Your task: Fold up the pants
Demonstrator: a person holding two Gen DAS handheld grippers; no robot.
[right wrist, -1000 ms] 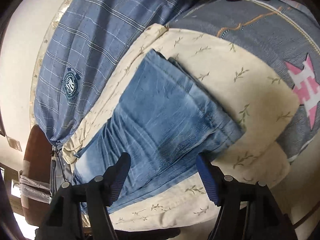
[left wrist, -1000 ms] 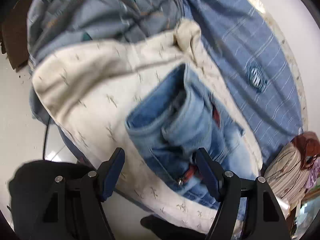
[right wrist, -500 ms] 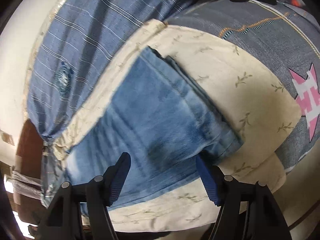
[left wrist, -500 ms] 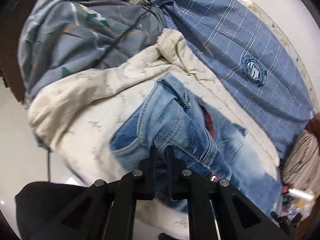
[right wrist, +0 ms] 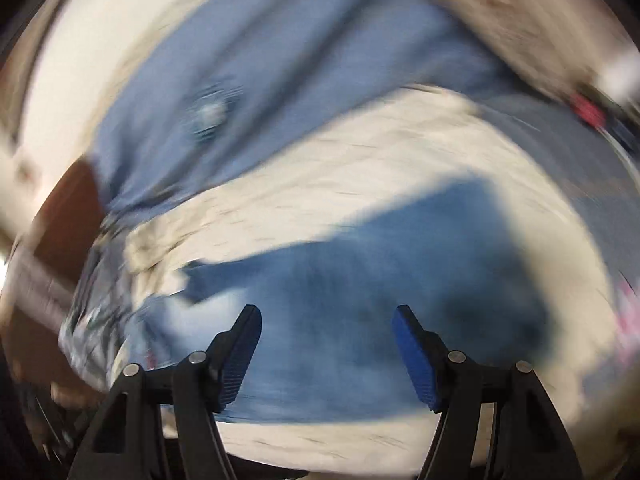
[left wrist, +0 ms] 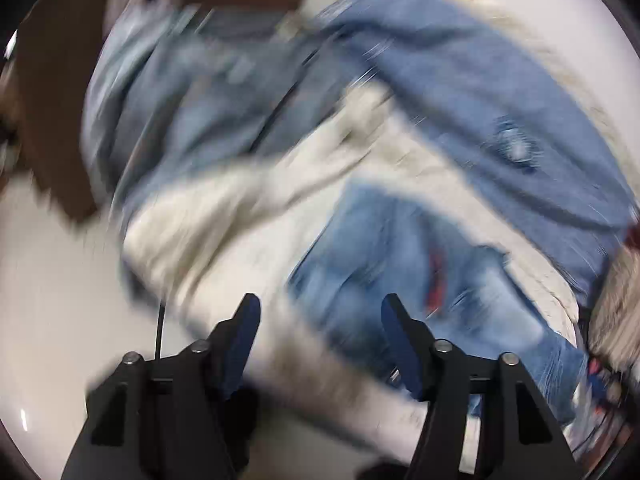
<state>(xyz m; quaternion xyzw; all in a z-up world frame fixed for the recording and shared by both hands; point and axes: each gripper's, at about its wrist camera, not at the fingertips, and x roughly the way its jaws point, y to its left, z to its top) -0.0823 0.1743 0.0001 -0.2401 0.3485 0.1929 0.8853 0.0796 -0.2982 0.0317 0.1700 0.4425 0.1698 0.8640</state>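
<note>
The blue jeans (left wrist: 400,264) lie folded on a cream sheet (left wrist: 224,216) with small leaf prints. Both views are blurred by motion. In the left wrist view the waistband end with a red patch lies just ahead of my left gripper (left wrist: 320,320), which is open and empty above the cloth. In the right wrist view the jeans (right wrist: 380,300) show as a flat blue panel. My right gripper (right wrist: 326,332) is open and empty, low over them.
A blue striped cloth with a round badge (left wrist: 516,148) lies beyond the sheet and also shows in the right wrist view (right wrist: 208,112). A grey-blue patterned quilt (left wrist: 192,92) lies at the left. Brown furniture (left wrist: 52,112) stands beside it. Small items (right wrist: 588,112) lie at the far right.
My left gripper was shut on the jeans' waistband half a second ago; now it is open and has let go. Both grippers are moving fast. The right gripper stays open.
</note>
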